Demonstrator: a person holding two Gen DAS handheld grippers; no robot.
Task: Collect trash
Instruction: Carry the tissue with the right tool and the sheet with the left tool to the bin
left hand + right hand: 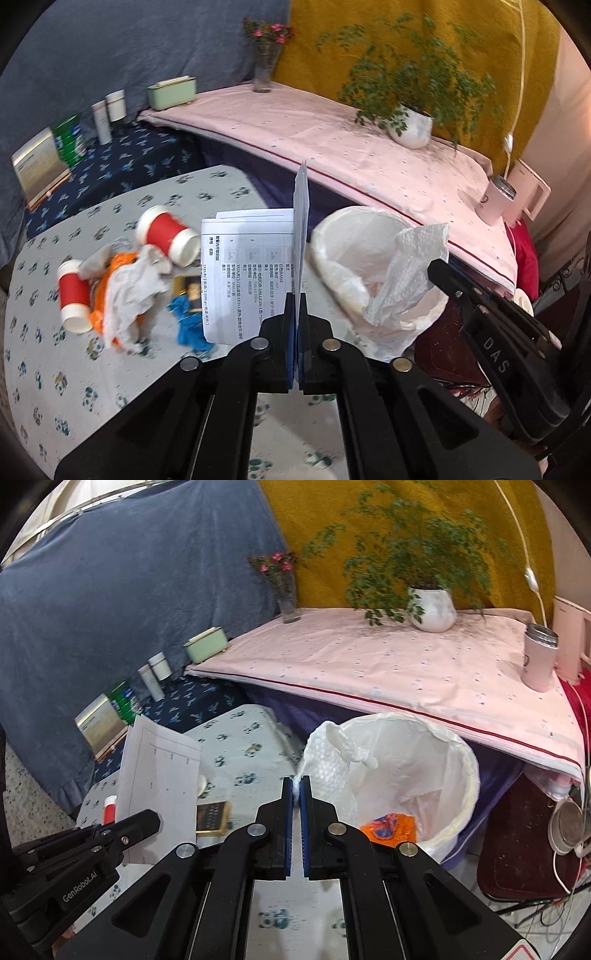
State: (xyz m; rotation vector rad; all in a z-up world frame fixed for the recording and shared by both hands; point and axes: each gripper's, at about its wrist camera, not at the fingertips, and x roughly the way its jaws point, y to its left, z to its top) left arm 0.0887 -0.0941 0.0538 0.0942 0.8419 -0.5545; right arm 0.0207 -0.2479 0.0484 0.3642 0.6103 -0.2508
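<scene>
My left gripper [296, 295] is shut on a printed paper sheet [251, 273], held folded above the table; the sheet also shows in the right wrist view [159, 775]. My right gripper [296, 781] is shut on a white paper towel [332, 760], held over the rim of the white-lined trash bin [461, 760]; the towel also shows in the left wrist view [406, 273]. An orange wrapper [388, 829] lies inside the bin. On the table lie two red paper cups [168, 234] [74, 295], crumpled white tissue [129, 291], orange plastic [99, 314] and a blue scrap [188, 319].
A small dark and gold box [212, 818] lies on the panda-print table [74, 387]. Behind is a pink-covered shelf [369, 664] with a potted plant [432, 607], flower vase [286, 602], pink tumbler [539, 657] and green box [205, 644]. Cables and a dark stool [524, 849] sit at right.
</scene>
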